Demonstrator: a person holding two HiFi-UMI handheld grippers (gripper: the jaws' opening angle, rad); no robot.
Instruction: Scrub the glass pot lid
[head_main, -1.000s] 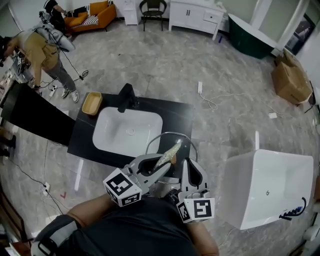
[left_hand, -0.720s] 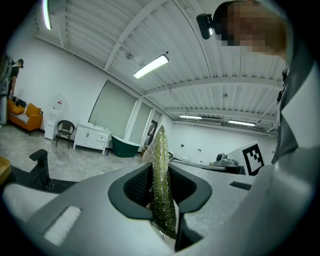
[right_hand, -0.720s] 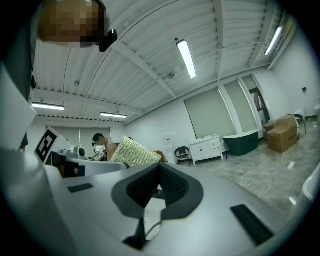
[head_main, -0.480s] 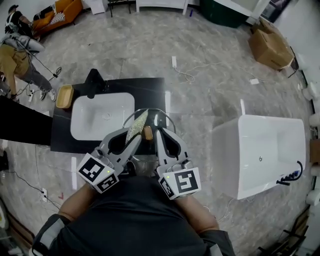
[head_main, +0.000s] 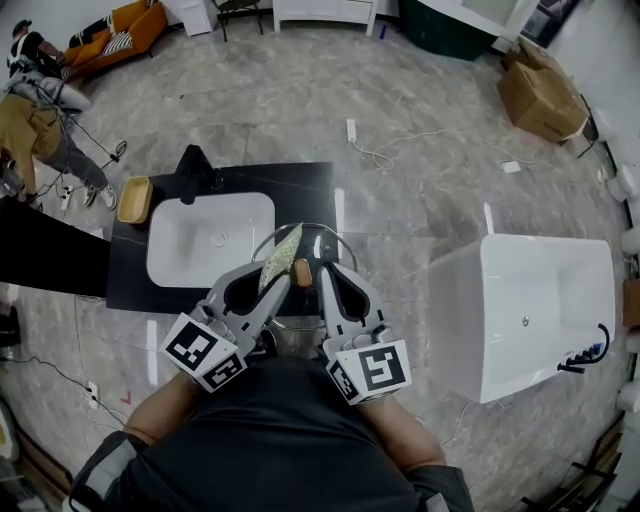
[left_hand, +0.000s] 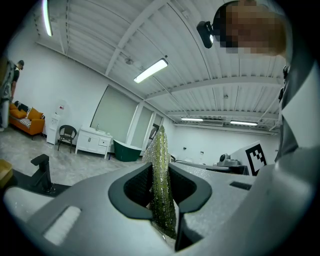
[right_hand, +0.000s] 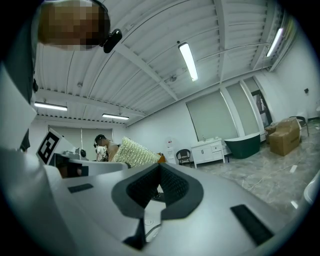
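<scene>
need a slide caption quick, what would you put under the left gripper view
Left gripper shut on a green scouring pad that stands upright between its jaws.

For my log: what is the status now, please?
Left tongs shut on scrub pad. Right tongs shut on glass lid. Pad beside lid knob. No obstruction seen.

Dark shirt (head_main: 275, 440), grey jaws, black-and-white marker cubes (head_main: 205, 352)
</scene>
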